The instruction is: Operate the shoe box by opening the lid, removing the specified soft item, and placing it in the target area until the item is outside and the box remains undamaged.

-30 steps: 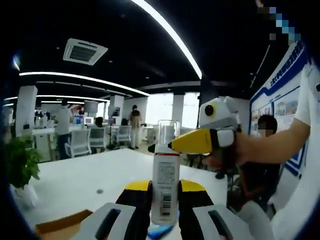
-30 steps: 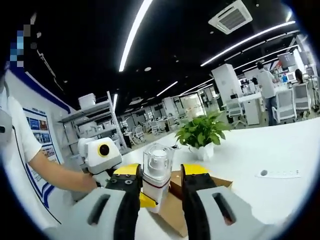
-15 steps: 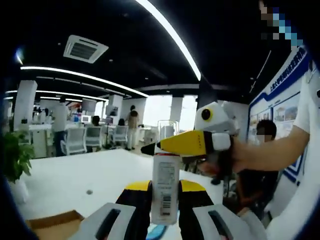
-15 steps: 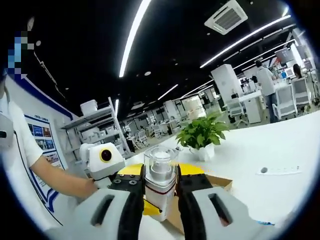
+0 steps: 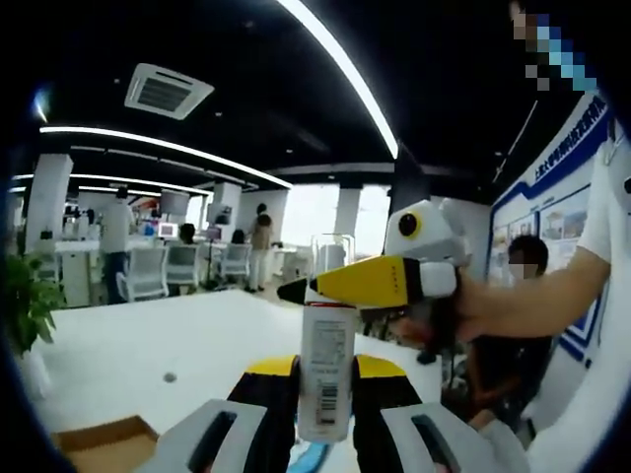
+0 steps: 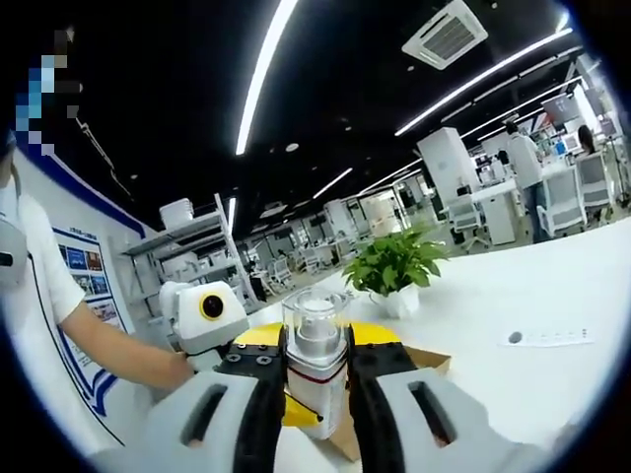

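Note:
A white bottle (image 5: 326,357) with a barcode label stands upright between my left gripper's (image 5: 325,372) yellow-tipped jaws, which are shut on its body. Its clear cap (image 5: 332,253) rises above them. From the right, my right gripper (image 5: 330,288) reaches in, held by a person's hand, its yellow jaws level with the bottle's neck. In the right gripper view, my right gripper (image 6: 315,342) is shut on the clear cap (image 6: 315,323), with the white body (image 6: 315,406) below. The left gripper (image 6: 294,411) holds the bottle from the left.
A brown cardboard box (image 5: 94,448) lies on the white table (image 5: 148,345); its open flap (image 6: 419,361) sits behind the bottle. A potted plant (image 6: 396,264) stands further back. A person's arm (image 6: 94,340) is on the left. Office desks and chairs fill the background.
My right gripper's jaws have closed in from either side onto the bottle's clear cap. The left gripper keeps hold of the bottle's body; both views have shifted slightly.

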{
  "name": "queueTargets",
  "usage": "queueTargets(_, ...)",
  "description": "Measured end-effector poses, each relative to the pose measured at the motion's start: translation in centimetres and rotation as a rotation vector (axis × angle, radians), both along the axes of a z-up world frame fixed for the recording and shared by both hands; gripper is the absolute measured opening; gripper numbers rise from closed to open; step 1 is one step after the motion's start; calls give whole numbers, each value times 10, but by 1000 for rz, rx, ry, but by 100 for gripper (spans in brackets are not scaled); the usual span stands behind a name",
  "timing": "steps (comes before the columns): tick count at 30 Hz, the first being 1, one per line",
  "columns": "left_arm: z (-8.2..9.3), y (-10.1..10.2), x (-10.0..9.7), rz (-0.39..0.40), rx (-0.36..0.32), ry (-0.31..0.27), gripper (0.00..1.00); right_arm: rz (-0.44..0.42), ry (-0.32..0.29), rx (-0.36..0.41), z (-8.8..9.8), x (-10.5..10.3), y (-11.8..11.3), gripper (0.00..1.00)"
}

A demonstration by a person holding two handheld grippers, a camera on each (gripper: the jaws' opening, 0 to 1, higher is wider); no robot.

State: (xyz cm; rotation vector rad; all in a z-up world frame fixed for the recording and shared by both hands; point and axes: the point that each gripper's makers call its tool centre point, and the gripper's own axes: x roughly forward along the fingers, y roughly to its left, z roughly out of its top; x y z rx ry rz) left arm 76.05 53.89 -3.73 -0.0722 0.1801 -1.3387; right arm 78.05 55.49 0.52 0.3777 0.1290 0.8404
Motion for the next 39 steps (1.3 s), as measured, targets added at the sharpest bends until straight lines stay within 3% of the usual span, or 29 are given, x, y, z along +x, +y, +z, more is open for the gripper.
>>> queueTargets(8,-7,-8,1,-17,50,-11,21,-14,8,-1,-5,0,-8,20)
queueTargets(16,-13,-6,8,-8,109,-28,27,-44,2,-14,-9,5,-18,20)
queueTargets(19,-17,-5,7,-18,118,6,30,-52,2,-26,-13,8,-22,20)
queueTargets(22,-23,0,10,0,147,2,31,-58,-5,-53,-18,11,-25,20)
queueTargets(34,-48,32,17,75,254,32,31,-172,-60,-194,-39,53,-67,20)
queueTargets(39,-58,44,19,89,306,19,30,-213,-80,-288,-58,76,-87,20)
